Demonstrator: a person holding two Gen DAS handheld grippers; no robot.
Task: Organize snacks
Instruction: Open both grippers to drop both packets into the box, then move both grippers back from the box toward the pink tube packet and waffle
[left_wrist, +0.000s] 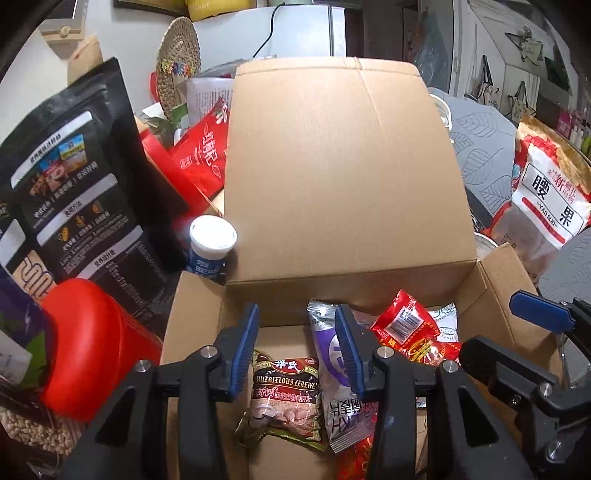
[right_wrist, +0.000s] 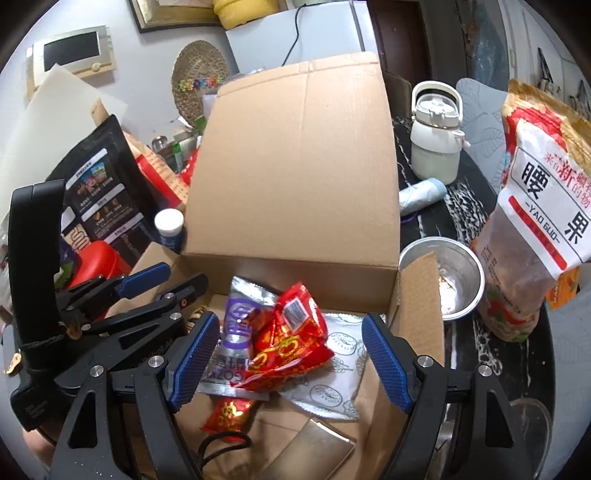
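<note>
Both tongs hang over the open cardboard box (left_wrist: 347, 177), tipped down into it. The left tongs (left_wrist: 297, 349) are a little way open and hold nothing. A cereal packet (left_wrist: 286, 395) lies on the box floor below the gap, and a silver and purple packet (left_wrist: 332, 373) lies just behind the right-hand pad. The pads do not press on either one.

The right tongs (right_wrist: 291, 358) are wide open and hold nothing too. Under them lies a small heap: red packets (right_wrist: 291, 332) on top of a white packet with drawings (right_wrist: 332, 365), with the silver and purple one beside them.

I think the job is at the packing step. Some snacks are already in the box, and the tongs look ready to go and fetch more.

Further out, more snacks wait around the box. On the left stand a red tub (left_wrist: 92, 350), a big black bag (left_wrist: 74, 177) and a small bottle with a white cap (left_wrist: 212, 240). On the right, on the worktop (right_wrist: 465, 210), stands a cashew bag (right_wrist: 535, 221), next to a metal bowl (right_wrist: 472, 280).

The next move needs one pair of tongs to lift out of the box, reach to a snack outside and close on it. The standing box flap is tall, so going around it is safer.
</note>
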